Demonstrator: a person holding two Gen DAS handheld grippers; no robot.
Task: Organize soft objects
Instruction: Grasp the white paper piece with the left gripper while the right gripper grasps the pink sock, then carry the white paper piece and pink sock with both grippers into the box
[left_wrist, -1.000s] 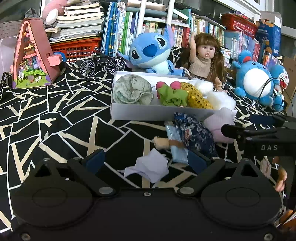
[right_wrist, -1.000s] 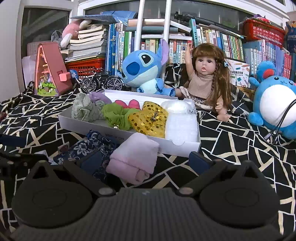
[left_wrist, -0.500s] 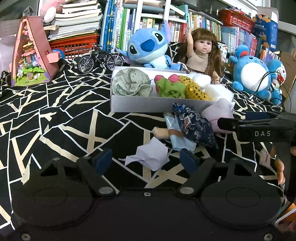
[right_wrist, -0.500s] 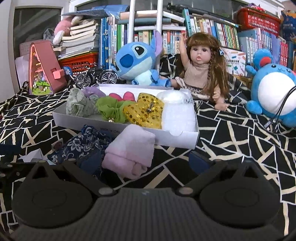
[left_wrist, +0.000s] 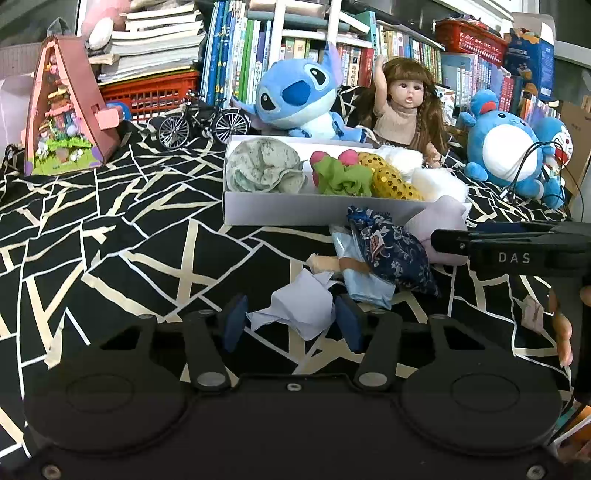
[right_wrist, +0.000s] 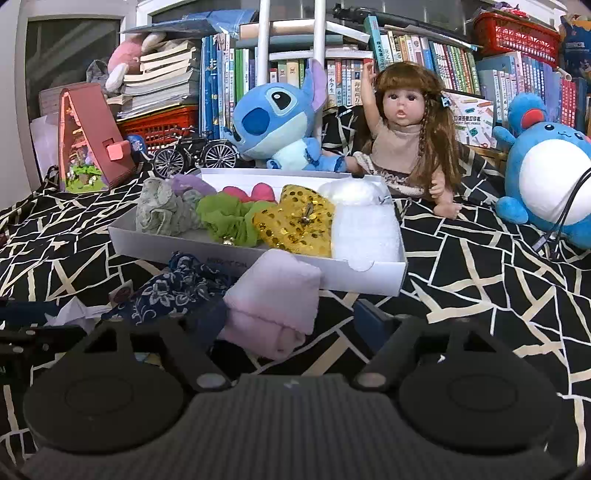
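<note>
Left hand-held gripper (left_wrist: 291, 323), wide apart a second ago, is closing around the white paper scrap (left_wrist: 295, 308).

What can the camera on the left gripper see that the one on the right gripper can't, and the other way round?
Only the left view shows the light blue packet and the person's fingers. Only the right view shows the purple scrunchie in the white box. Both show the crumpled white paper, the navy floral pouch, the pink folded cloth and the doll.
</note>
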